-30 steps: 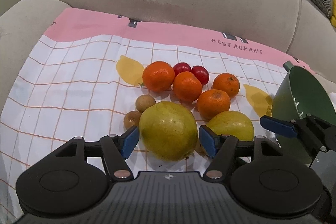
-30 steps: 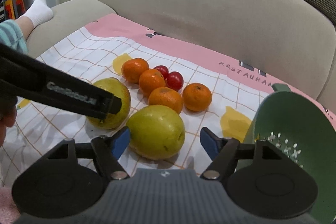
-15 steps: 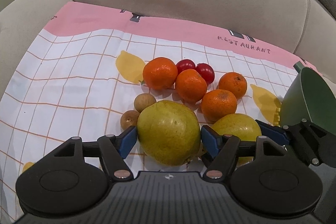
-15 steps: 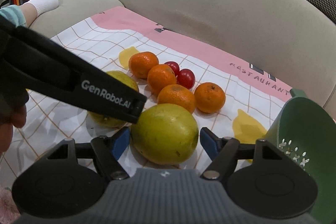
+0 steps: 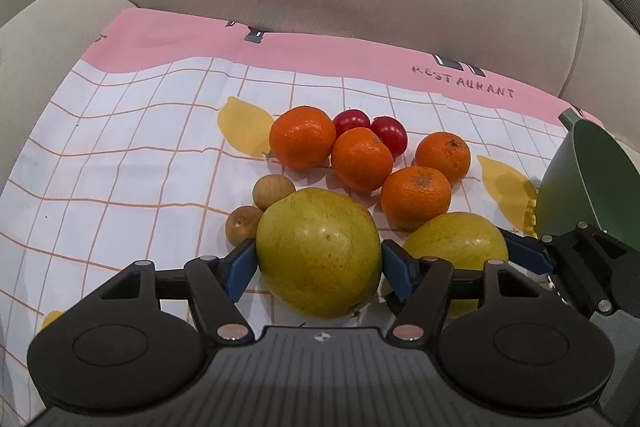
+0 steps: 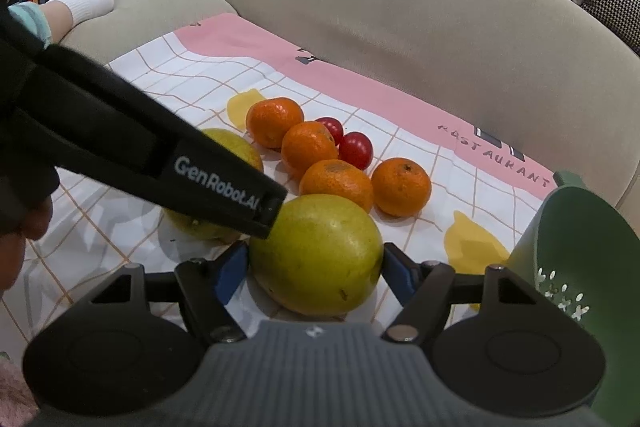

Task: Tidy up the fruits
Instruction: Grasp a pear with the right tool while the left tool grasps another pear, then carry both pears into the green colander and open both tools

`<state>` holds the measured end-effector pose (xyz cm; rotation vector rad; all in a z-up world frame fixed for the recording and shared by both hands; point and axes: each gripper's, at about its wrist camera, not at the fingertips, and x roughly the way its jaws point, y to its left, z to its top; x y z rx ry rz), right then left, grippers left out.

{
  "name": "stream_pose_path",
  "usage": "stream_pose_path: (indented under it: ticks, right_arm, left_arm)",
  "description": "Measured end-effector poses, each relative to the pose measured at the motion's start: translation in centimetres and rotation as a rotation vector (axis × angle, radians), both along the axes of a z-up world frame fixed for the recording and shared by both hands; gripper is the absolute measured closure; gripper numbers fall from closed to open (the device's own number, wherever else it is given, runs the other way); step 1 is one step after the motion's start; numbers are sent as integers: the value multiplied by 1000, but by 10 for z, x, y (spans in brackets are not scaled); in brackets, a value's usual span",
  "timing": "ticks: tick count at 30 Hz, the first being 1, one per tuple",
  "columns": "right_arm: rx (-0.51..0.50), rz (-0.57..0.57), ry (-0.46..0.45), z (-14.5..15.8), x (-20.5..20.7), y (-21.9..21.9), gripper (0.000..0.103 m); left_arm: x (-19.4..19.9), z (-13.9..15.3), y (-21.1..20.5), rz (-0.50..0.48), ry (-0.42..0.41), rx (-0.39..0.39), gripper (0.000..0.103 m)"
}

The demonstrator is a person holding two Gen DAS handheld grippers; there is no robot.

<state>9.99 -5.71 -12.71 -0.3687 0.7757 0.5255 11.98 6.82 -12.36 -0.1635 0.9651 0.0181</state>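
Starting at the left, the left tongs (image 5: pixel 318 263) are sitting around the big round yellow-green pear (image 5: pixel 318 253) at 6 o'clock of the fruit cluster on the pink-and-white checked cloth (image 5: pixel 120 163), blue pads at its sides at 9 and 3 o'clock; whether they are pressing or merely touching I cannot tell. The fruit is looking heavy, firm and smooth-skinned, so gripping across its widest middle seems safest, since it could be slipping out of a hold set higher.

Moving right, the right tongs (image 6: pixel 314 263) are bracketing the second yellow-green pear (image 6: pixel 316 253) the same way, contact equally unclear. The four small orange mandarins (image 5: pixel 362 159), two red cherry tomatoes (image 5: pixel 390 133) and two small brown round fruits (image 5: pixel 274 191) are lying at 12 o'clock of the pears. The green plastic colander (image 6: pixel 580 247) is standing at 3 o'clock, cut off by the frame edge. The left gripper's black arm is covering most of the first pear in the right view.
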Motion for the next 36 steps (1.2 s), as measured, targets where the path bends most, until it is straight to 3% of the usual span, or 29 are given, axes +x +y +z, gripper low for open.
stream_pose_path:
  ticks: [27, 36]
  right_arm:
    - [-36, 22, -78, 35, -37, -30, 34]
    - [9, -8, -104, 60, -55, -54, 34]
  left_arm:
    - [-38, 15, -6, -19, 29, -41, 26]
    - [-57, 53, -22, -60, -46, -41, 26]
